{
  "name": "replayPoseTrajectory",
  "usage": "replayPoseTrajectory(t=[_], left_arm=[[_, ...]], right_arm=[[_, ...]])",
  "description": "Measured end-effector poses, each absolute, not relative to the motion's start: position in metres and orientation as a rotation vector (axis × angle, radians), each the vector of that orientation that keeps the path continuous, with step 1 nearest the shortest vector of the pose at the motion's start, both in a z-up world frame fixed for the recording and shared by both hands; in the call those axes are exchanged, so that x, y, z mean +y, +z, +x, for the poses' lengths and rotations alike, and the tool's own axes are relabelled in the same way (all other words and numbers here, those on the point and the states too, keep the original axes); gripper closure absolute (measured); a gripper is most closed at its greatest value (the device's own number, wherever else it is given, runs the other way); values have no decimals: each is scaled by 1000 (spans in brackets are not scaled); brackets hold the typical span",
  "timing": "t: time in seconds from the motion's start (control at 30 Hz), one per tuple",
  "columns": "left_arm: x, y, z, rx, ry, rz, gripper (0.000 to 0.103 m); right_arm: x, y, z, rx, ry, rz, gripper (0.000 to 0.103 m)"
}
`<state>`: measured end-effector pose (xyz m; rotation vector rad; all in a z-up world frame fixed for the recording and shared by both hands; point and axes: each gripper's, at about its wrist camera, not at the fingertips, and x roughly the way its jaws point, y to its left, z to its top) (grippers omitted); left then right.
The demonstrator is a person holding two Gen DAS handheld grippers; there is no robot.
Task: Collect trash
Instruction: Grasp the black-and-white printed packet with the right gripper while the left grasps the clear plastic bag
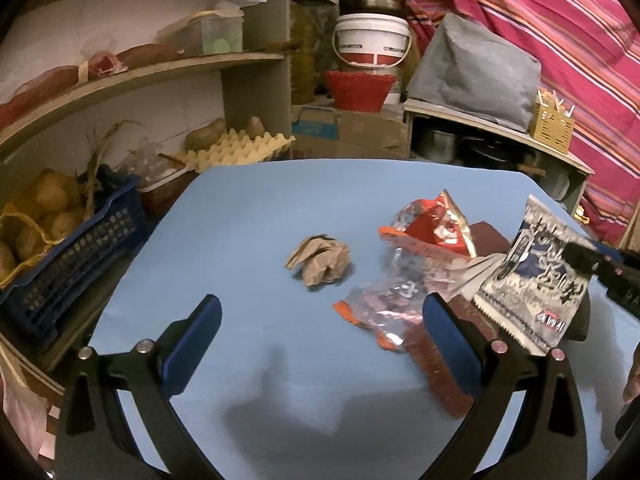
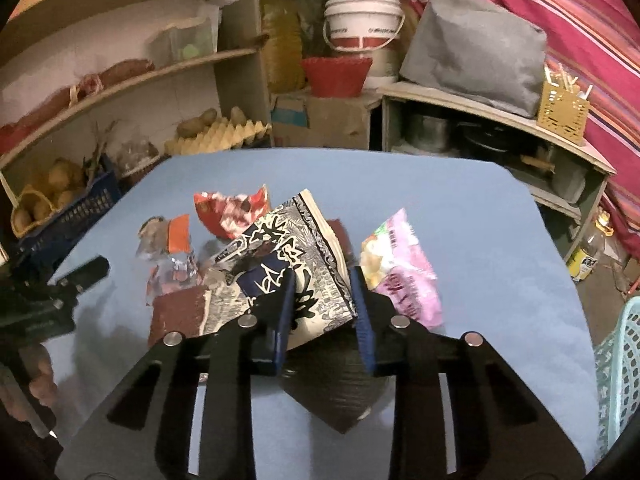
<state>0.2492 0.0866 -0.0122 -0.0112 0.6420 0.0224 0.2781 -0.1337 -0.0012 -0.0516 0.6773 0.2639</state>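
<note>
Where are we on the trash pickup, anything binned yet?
Nothing visibly binned. In hand: the right gripper pinches the black-and-white wrapper, lifted off the blue table. The left gripper is open and holds nothing. Left: crumpled paper, red wrapper, clear wrapper, pink wrapper.

egg tray, red basket, white bucket
</note>
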Motion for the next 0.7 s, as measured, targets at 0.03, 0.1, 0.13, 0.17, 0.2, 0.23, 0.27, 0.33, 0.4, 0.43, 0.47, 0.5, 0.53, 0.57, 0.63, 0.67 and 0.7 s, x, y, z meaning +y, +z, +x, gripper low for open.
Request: replayPoseTrajectory(t=[0.03, 0.1, 0.13, 0.17, 0.2, 0.23, 0.27, 0.33, 0.4, 0.43, 0.47, 0.5, 0.53, 0.57, 0.63, 0.67, 0.7], left_arm=[[83, -13, 250, 644, 13, -10, 5], [76, -15, 254, 654, -11, -6, 5], [73, -16, 256, 657, -16, -3, 5], [68, -18, 259, 662, -24, 6, 5], [64, -20, 261, 665, -26, 15, 5], [60, -22, 262, 666, -27, 25, 5], [56, -24, 265, 666, -30, 35, 5], [49, -27, 270, 663, -31, 51, 5], [45, -29, 274, 663, -31, 56, 6], [44, -30, 276, 661, -29, 58, 6], [43, -30, 277, 658, -24, 60, 9], [42, -31, 278, 655, -23, 64, 17], [41, -32, 279, 659, -26, 67, 28], [41, -33, 281, 667, -23, 71, 34], [41, -36, 285, 685, -16, 70, 52], [41, -37, 287, 694, -21, 65, 58], [42, -37, 289, 700, -26, 59, 65]], right_arm=[[-138, 1, 277, 671, 262, -42, 76], [-150, 8, 274, 655, 252, -19, 76], [-154, 10, 273, 651, 246, -12, 76], [-161, 13, 272, 645, 237, -1, 77], [-167, 14, 271, 643, 230, 6, 77], [-174, 16, 270, 638, 217, 15, 77], [-180, 17, 269, 636, 207, 22, 77], [-193, 18, 269, 637, 196, 42, 77], [-200, 18, 268, 637, 190, 57, 77], [-204, 19, 267, 634, 184, 59, 77], [-206, 20, 266, 633, 182, 60, 77], [-208, 20, 265, 631, 179, 61, 77], [-210, 21, 264, 629, 176, 61, 77], [-212, 21, 263, 628, 173, 61, 77], [-216, 22, 262, 625, 172, 67, 77], [-218, 22, 261, 623, 170, 71, 77], [-219, 23, 260, 620, 169, 74, 77]])
